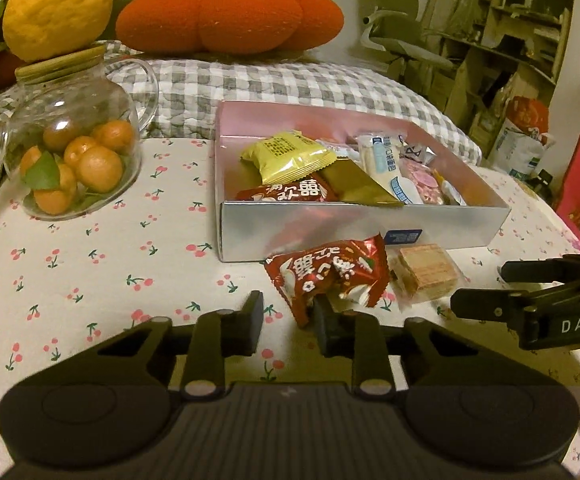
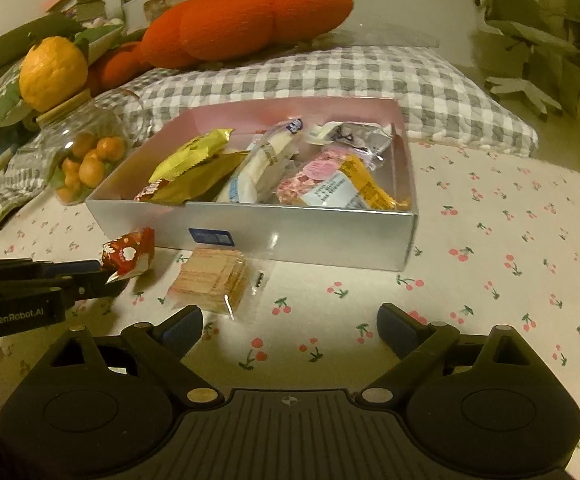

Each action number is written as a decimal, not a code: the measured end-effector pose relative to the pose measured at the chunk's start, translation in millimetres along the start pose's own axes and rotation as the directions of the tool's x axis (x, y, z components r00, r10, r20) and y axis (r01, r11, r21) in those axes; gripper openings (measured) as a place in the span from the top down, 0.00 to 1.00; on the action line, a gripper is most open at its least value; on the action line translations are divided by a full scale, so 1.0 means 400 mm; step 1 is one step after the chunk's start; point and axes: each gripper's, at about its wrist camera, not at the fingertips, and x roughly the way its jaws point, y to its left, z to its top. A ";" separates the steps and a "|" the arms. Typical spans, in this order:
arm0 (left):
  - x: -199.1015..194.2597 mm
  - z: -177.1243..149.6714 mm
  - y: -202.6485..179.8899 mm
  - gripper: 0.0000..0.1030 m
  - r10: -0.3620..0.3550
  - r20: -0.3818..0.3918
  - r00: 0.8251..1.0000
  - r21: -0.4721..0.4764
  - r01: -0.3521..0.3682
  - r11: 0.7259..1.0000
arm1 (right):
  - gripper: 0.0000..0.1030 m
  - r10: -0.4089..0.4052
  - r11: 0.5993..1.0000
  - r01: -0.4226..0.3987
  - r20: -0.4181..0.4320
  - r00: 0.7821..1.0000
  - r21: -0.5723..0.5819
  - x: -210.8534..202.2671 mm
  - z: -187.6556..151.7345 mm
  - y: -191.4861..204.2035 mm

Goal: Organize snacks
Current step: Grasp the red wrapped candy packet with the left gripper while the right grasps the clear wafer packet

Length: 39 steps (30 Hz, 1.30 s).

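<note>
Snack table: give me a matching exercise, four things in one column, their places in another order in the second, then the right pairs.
Things
1. red snack packet
2. wafer pack
3. yellow snack packet
4. small oranges

Places
A. inside the glass jar
B. inside the silver box
C. on the tablecloth in front of the box, beside the red packet
D. on the tablecloth just ahead of the left gripper

Pairs: 1-D, 2-C, 3-B, 4-A
</note>
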 end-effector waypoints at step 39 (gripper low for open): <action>0.018 0.034 -0.009 0.42 -0.067 -0.065 0.996 -0.068 0.063 0.996 | 0.54 -0.027 0.985 0.027 0.003 1.000 -0.170 -0.019 0.007 0.045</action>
